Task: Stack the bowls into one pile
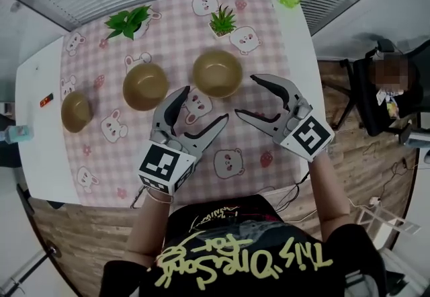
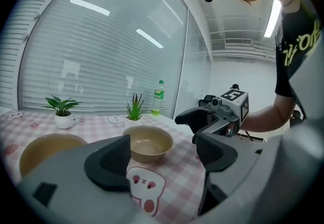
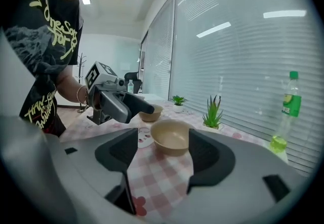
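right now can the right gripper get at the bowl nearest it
Probably yes: the right gripper is open, the nearest bowl sits just ahead of its jaws, and only bare tablecloth lies between them.

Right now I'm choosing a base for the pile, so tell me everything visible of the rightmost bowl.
The rightmost bowl is round, tan and matte, narrowing to a smaller base. It stands upright and empty on the pink checked tablecloth, apart from the middle bowl, on the person's side of a small potted plant. Nothing touches it; the left gripper and right gripper, both open, hover just short of it.
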`<state>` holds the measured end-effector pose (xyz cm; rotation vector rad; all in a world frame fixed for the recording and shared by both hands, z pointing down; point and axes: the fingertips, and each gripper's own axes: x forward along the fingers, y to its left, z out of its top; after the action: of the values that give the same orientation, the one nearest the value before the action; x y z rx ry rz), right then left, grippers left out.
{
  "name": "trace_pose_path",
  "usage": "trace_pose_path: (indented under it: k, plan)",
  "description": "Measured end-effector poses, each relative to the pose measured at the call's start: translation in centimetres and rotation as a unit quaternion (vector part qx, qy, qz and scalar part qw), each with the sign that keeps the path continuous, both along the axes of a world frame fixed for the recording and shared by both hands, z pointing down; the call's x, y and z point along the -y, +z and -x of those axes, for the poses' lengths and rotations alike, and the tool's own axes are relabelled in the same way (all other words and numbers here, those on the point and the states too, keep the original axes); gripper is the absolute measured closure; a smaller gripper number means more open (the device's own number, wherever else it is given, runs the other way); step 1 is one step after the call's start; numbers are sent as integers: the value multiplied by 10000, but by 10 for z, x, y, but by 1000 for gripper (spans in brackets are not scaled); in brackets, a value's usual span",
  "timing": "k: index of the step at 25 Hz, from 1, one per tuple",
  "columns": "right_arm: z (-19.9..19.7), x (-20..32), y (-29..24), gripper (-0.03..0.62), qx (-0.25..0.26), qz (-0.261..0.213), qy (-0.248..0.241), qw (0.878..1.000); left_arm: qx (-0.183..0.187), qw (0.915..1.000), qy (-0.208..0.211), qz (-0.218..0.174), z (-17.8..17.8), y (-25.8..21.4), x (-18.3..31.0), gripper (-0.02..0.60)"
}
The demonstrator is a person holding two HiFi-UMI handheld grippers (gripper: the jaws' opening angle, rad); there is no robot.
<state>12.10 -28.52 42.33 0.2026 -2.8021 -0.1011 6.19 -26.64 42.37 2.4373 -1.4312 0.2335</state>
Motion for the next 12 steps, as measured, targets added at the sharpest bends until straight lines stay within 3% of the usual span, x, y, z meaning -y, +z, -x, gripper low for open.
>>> trace_pose_path:
  k: [12]
  plan:
    - [7,27,38,296,-569,-15,-301,9979,270,9977,-280,558,2,39,21,183]
